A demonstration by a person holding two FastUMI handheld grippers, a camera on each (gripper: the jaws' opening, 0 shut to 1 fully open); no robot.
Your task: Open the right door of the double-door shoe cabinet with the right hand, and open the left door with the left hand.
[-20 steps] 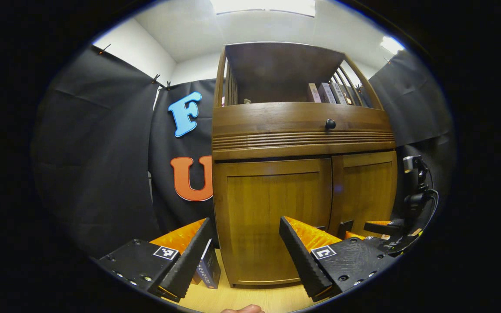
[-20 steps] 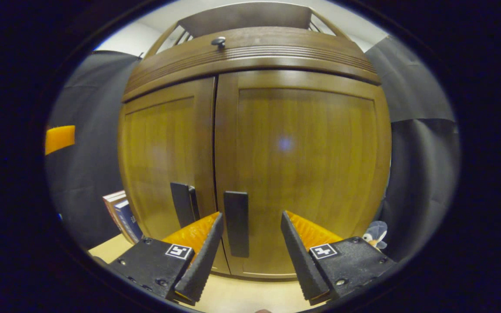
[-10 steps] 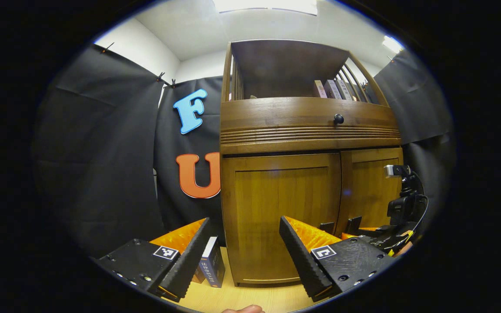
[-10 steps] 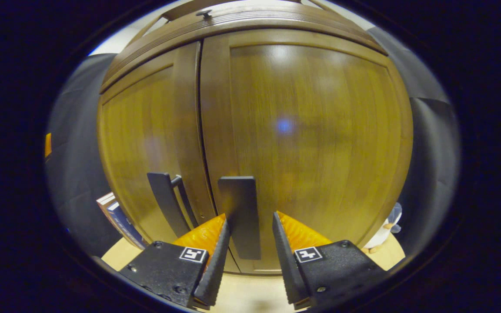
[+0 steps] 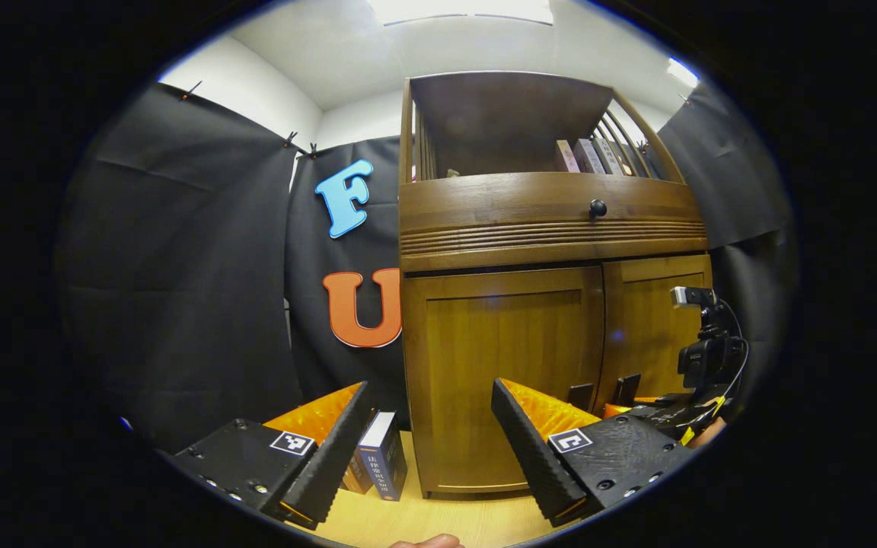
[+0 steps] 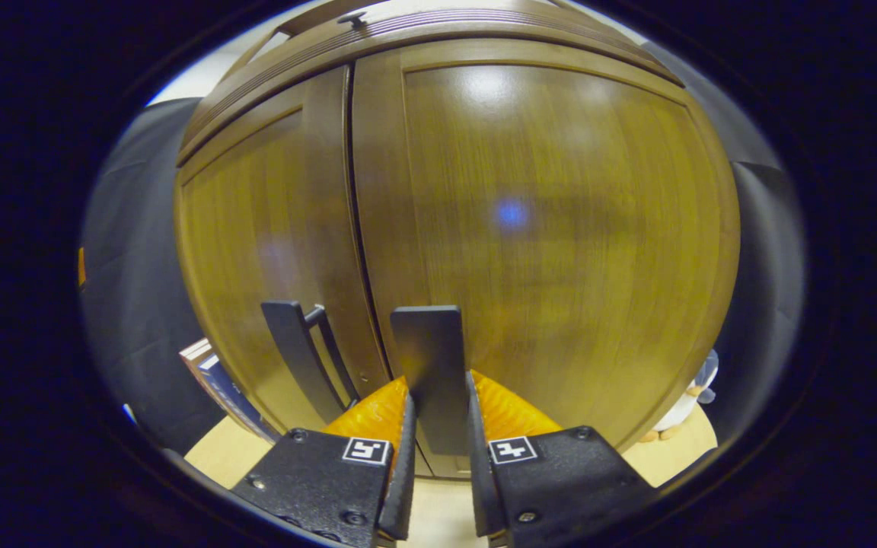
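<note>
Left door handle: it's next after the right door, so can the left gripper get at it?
Probably yes: left gripper is open, and left door handle stands free beside the gripped right handle.

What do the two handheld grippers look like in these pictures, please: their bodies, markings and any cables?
The left gripper has black, blocky finger bodies with screw heads, each carrying a small square black-and-white marker. Its fingers are wedge-shaped with ribbed inner faces. The right gripper has the same build and markers. In the left gripper view, the right gripper carries a small camera on a black mount with black cables looping beside it.
</note>
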